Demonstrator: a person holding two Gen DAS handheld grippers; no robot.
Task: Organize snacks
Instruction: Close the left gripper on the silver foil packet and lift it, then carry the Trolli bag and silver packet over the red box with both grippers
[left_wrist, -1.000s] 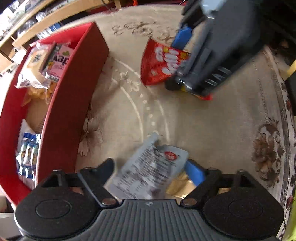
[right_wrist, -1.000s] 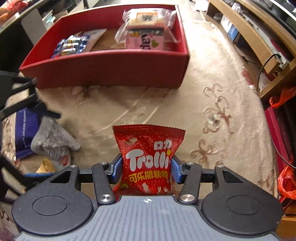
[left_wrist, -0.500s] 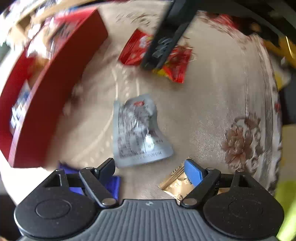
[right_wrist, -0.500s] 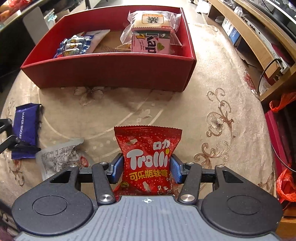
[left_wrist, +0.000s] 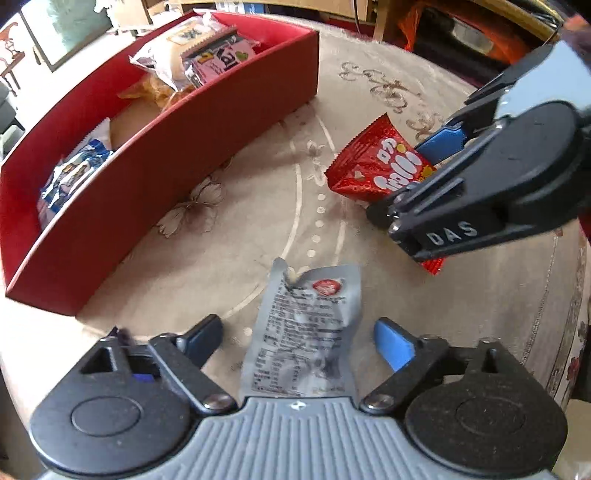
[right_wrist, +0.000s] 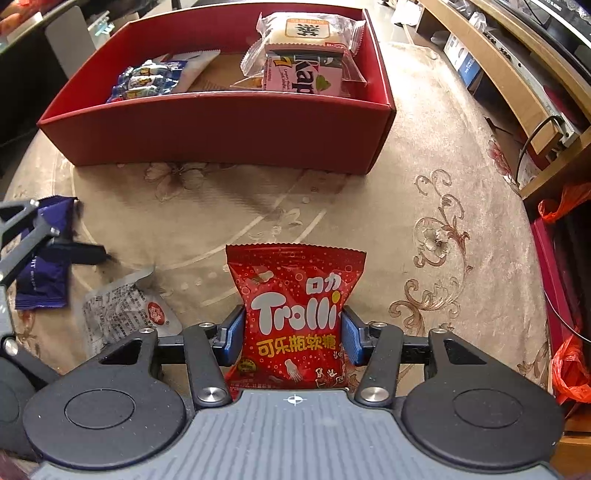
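My right gripper (right_wrist: 293, 334) is shut on a red Trolli gummy bag (right_wrist: 295, 314) and holds it above the beige tablecloth; the bag also shows in the left wrist view (left_wrist: 376, 170). My left gripper (left_wrist: 299, 341) is open, its fingers on either side of a silver snack packet (left_wrist: 306, 332) that lies flat on the cloth; the packet also shows in the right wrist view (right_wrist: 122, 314). The red box (right_wrist: 221, 122) stands ahead and holds a blue-white packet (right_wrist: 151, 79), a pink Kap packet (right_wrist: 306, 74) and a clear-wrapped pastry (right_wrist: 306, 29).
A purple wafer packet (right_wrist: 44, 258) lies on the cloth at the left, partly under the left gripper's frame. Wooden shelving (right_wrist: 517, 74) and red bags (right_wrist: 569, 362) stand off the table's right side. The table edge curves close at the right.
My left gripper swung away from the silver packet and came back over it, open, packet between the fingers. My right gripper has kept the Trolli bag and edged toward the red box.
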